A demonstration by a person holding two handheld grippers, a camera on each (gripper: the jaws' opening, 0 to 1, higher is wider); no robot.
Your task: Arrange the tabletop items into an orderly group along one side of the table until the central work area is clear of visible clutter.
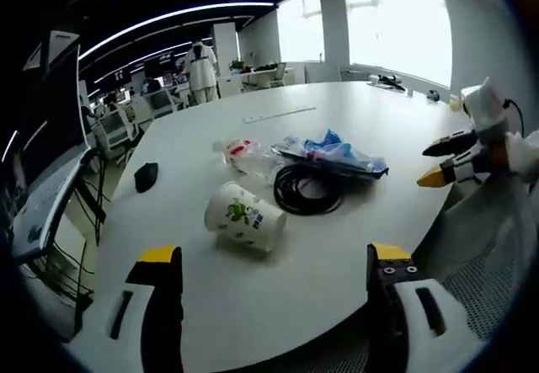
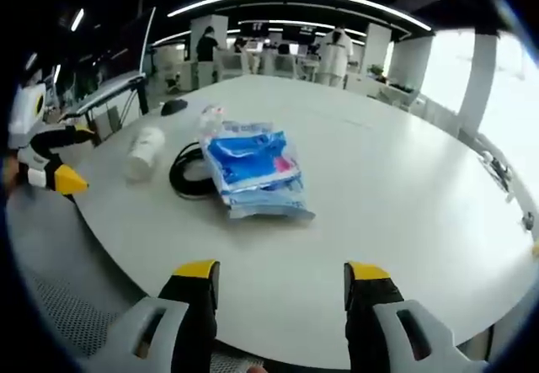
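Clutter lay ahead of both hand-held grippers, none of it yet gathered.

We held the left hand-held gripper (image 1: pixel 274 272) and the right hand-held gripper (image 2: pixel 282 282) with jaws wide and empty at the near edge of the bench (image 2: pixel 396 196). Just beyond the left one a paper cup (image 1: pixel 244 215) lay on its side; we judged it light and easily crushed, best pinched at the rim. Its green print was unreadable. Past it sat a springy black cable coil (image 1: pixel 308 189), a crinkly, slippery blue packet (image 2: pixel 253 167) and a plastic bottle (image 1: pixel 244 156).
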